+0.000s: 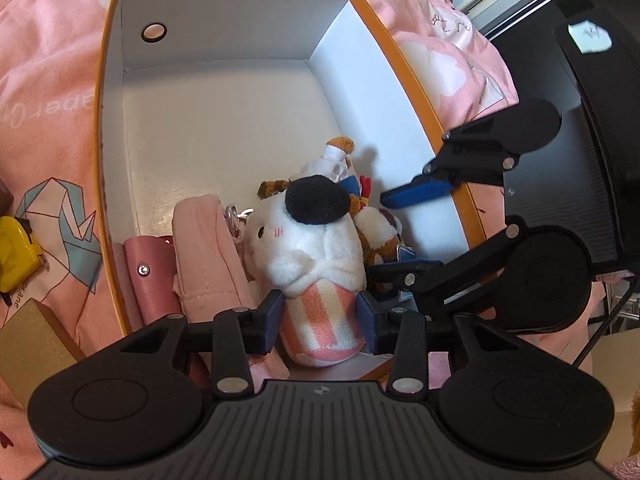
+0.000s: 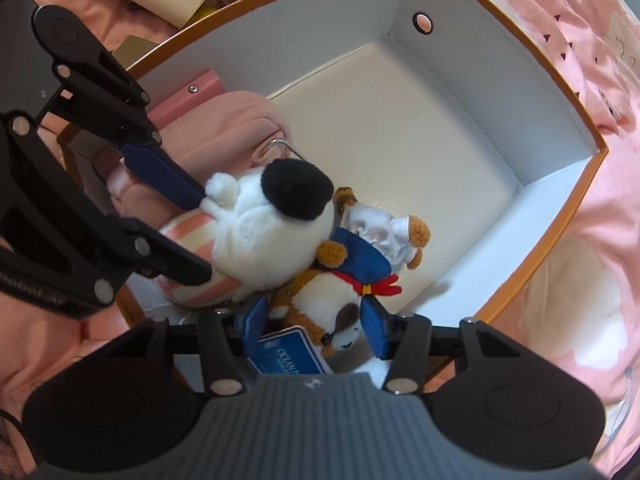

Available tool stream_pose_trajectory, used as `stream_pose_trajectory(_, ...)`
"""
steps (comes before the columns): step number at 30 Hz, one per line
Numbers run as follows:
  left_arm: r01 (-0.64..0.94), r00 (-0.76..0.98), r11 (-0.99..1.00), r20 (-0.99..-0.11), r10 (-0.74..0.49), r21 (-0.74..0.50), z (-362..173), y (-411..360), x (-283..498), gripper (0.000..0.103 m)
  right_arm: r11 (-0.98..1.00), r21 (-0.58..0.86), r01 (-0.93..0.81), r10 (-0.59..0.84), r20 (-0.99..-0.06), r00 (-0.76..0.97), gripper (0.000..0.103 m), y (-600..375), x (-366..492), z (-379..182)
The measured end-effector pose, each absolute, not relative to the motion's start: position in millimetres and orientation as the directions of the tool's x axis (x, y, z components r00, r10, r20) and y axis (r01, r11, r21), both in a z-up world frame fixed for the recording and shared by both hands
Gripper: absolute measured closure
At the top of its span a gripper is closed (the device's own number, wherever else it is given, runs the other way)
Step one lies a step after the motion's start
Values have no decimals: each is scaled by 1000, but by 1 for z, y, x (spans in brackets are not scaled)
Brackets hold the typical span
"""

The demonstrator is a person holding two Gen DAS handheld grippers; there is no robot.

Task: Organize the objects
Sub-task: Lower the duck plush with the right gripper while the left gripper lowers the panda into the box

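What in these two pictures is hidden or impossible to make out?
- Right wrist view: the blue tag has its print cut off by the right gripper.
- Left wrist view: the brown-and-white plush is mostly hidden behind the striped white plush.
- Left wrist view: the yellow object is cut by the left edge.

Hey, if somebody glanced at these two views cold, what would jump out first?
The white plush with a black pom-pom and striped pink base, standing between the left gripper fingers at the near end of the orange box. Beside it lies a brown-and-white plush dog between the right gripper fingers.
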State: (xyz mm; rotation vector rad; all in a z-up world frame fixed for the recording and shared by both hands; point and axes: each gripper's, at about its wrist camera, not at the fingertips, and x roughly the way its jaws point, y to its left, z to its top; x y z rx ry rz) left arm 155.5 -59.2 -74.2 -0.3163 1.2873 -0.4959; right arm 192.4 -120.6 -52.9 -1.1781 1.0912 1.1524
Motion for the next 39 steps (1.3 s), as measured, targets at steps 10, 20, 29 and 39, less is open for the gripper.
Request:
stream_pose_trajectory(10,220,227,869,-843,-487,-443,-77,-67,148,61,-26,-145,-989,24,-989,144,58,-111,188,-69)
stream_pose_trajectory(20,148,262,859,-818,-511,-489,-79,-50,146,75,142,-6,-990,8,-1000,7,61,-112,206,-29)
stream_pose_trajectory(29,139,274,846,-800,-533,-515,-81,-51,144,78,90,-97,-991,-29,-995,95,59,-110,193,-55)
stream_pose_trajectory(39,141,338,829,-761,-554,-541,-77,-41,134,77,139,-134,-981,-17,-991,132,49,-108,195,-47)
